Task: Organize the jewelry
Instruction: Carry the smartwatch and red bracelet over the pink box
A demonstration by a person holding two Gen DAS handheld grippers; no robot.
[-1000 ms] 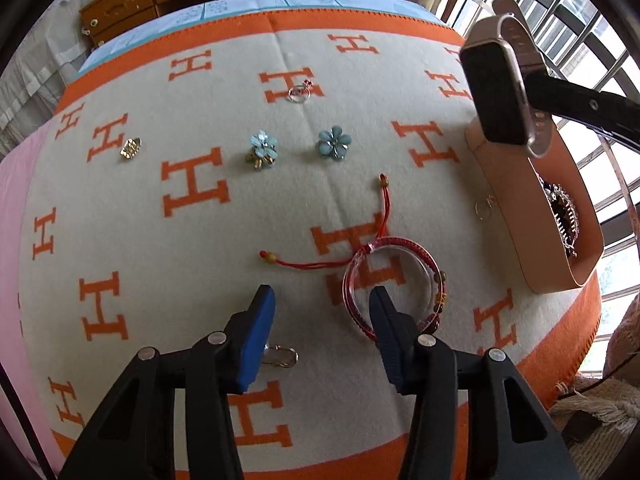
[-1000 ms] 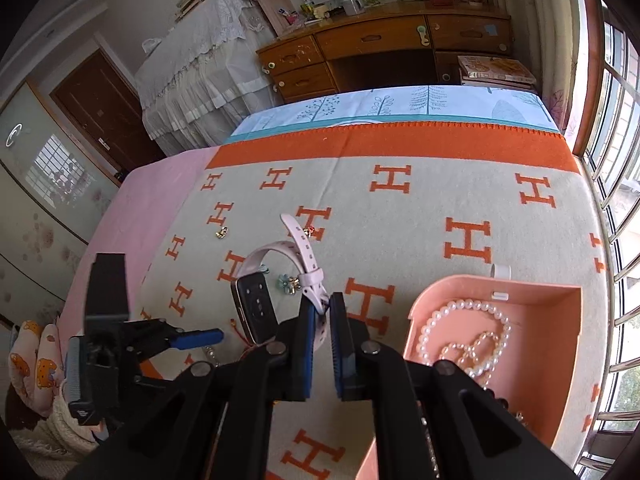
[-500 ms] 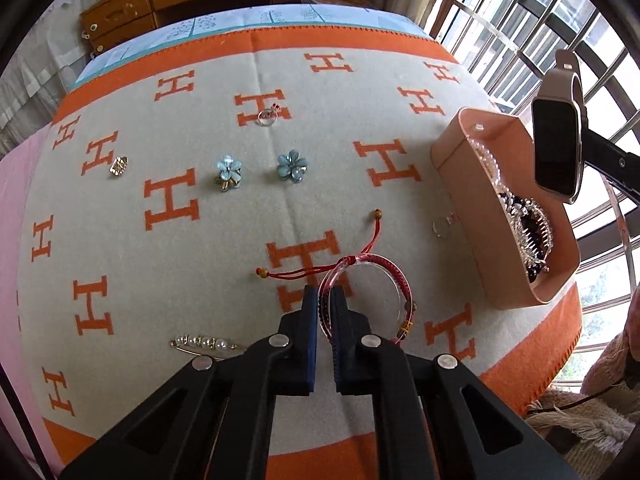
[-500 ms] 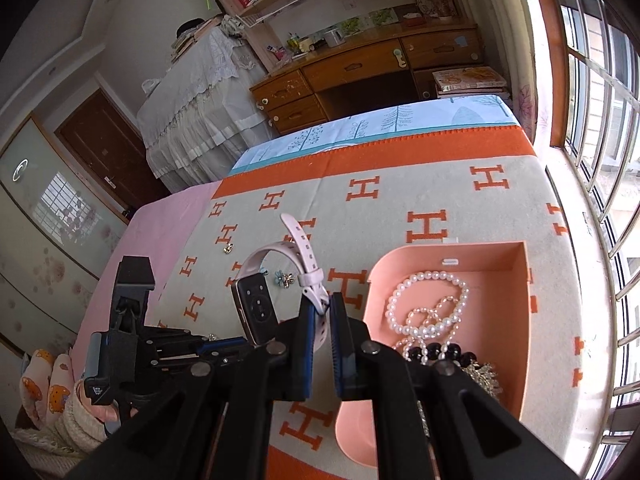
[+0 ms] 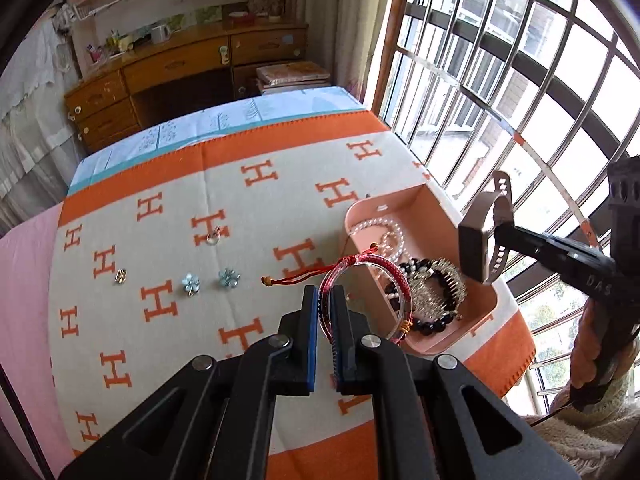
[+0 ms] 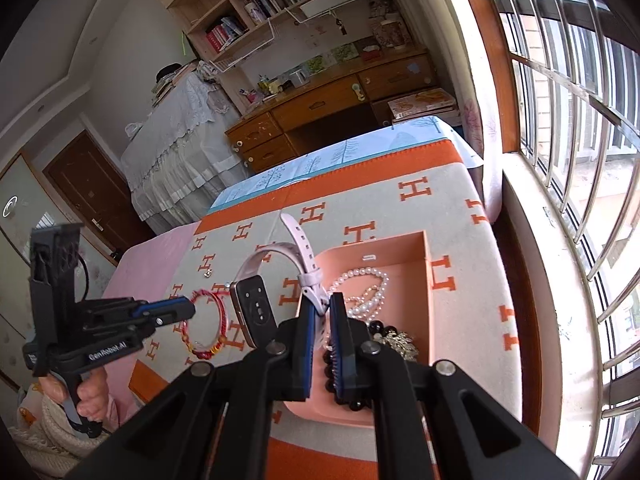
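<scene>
Left claw [image 5: 325, 312]: closed on the rim of the red bracelet [image 5: 362, 296], which is held clear of the blanket [image 5: 248, 200] on the bed, just beside the near edge of the pink box [image 5: 472, 320].
Right claw [image 6: 320, 320]: clamped on the pale strap of the watch [image 6: 256, 308], carried in the air over the box's left edge; the watch face hangs out to the left.
Box contents: pearl necklace [image 5: 384, 232], black bead bracelet [image 5: 432, 320], spiky gold piece [image 5: 436, 284].
Loose items on the blanket: two blue flower pieces [image 5: 210, 280], small gold clip [image 5: 120, 276], ring [image 5: 213, 237].
Risk, cords: the bracelet's red tails [image 5: 300, 276] trail to the left; judged likely to snag the box wall or hang outside on release.
Risk, collision: both claws converge on one box; they may knock together or tip it.
Risk, watch: gripped by the strap only, so the heavy face may swing and land outside.
Risk, tangle: dropped pieces may catch on the spiky piece.
</scene>
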